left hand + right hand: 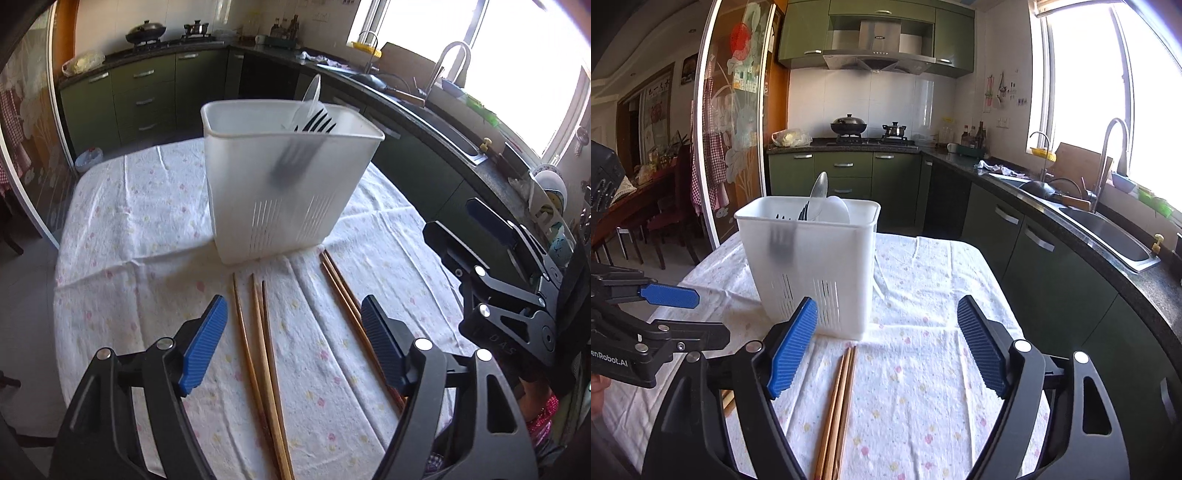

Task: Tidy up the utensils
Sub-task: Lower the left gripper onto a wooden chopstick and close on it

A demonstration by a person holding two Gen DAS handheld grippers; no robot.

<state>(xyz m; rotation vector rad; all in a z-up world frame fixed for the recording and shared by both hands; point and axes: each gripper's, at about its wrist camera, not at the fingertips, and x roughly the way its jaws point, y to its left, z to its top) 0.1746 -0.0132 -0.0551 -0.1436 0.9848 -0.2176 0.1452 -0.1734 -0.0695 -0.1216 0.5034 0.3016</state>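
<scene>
Chopsticks (pixel 264 354) are what's left out on the table: three long, slim wooden sticks, tapered and smooth, lying loose on the cloth right between the left gripper (pixel 293 343) fingers. A second pair (pixel 836 410) sits side by side, touching, a bit to the right, under the right gripper (pixel 886 345).

Both grippers have their jaws spread wide with nothing clamped. No pad touches a stick. The pads (pixel 205 345) are ribbed blue rubber-looking slabs on matte black angular arms with shiny round rivets.

Just past the tips of the sticks stands the utensil caddy (pixel 284 184), a tall rectangular bin in frosted, semi-see-through white plastic with rounded corners and thin vertical drain slots near the bottom. Black forks (pixel 317 120) poke out the top, their dark shapes showing blurry through the wall, plus a pale spoon (pixel 819 192) with an oval bowl sticking up above the rim.

The tablecloth (pixel 147 221) is white, soft and crinkly, with creases and tiny pink and yellow flowers on it. Behind it are glossy green cabinets (pixel 846 170) and a dark speckled stone counter (pixel 1145 280).
</scene>
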